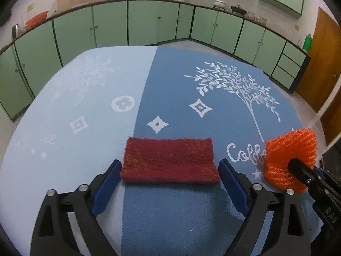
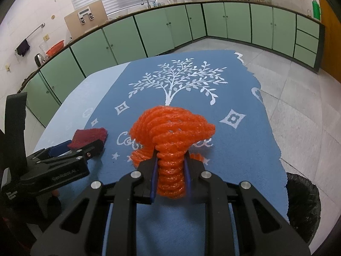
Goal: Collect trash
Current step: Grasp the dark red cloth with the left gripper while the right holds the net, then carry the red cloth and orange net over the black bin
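Note:
A dark red scouring pad [image 1: 170, 160] lies flat on the blue tablecloth [image 1: 170, 81]. My left gripper [image 1: 170, 166] is open, and its blue pads [image 1: 106, 183] flank the pad's near corners. Whether they touch it, I cannot tell. My right gripper [image 2: 171, 160] is shut on a crumpled orange foam net [image 2: 170, 128], held above the cloth. In the left wrist view the orange net [image 1: 289, 155] hangs at the right edge beside the red pad. In the right wrist view the left gripper [image 2: 93, 147] sits low at the left by the red pad [image 2: 89, 136].
A bin lined with a black bag [image 2: 302, 202] stands on the floor by the table's right edge. Green cabinets [image 1: 106, 27] run along the far walls. The two-tone blue cloth [image 2: 234, 149] carries white tree and diamond prints.

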`<state>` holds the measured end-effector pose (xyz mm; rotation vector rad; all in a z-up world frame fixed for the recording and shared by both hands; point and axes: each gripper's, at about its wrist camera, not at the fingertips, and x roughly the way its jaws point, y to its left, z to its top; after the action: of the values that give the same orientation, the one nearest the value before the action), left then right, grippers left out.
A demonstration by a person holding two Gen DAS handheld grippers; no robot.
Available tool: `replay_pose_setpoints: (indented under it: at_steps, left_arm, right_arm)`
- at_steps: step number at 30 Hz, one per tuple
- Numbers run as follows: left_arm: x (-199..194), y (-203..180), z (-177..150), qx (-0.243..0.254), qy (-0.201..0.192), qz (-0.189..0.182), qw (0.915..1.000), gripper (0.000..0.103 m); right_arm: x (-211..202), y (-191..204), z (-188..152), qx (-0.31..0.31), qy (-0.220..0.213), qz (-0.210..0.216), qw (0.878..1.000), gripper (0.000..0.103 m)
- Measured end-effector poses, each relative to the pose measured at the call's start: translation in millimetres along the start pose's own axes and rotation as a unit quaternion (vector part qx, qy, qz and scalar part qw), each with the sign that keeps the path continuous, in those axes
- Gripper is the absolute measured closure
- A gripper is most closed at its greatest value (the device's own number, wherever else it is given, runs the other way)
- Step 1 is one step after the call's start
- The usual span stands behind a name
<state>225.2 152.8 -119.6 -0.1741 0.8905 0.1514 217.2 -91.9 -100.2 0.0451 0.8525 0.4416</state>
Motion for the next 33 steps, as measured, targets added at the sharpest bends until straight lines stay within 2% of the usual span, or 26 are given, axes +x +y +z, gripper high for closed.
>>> replay_pose_setpoints:
  at_steps: [3, 9, 16, 33]
  left_arm:
    - [-1, -1, 0, 0.001, -0.004, 0.002, 1.0000, 0.020]
    - [-8, 4, 0, -0.015, -0.017, -0.012, 0.9997, 0.021]
    - [-31, -4, 2, -0.004, -0.044, -0.019, 0.9988, 0.021]
    - [-94, -45, 0, 0.043, -0.087, -0.051, 0.9940, 0.021]
  right_arm:
    - [0, 0, 0, 0.000, 0.000, 0.000, 1.000, 0.084]
    - [-4, 3, 0, -0.004, -0.004, 0.000, 1.000, 0.084]
    - [-19, 4, 2, -0.008, -0.019, -0.001, 1.000, 0.084]
    - [-96, -8, 3, -0.005, -0.070, -0.007, 0.998, 0.084]
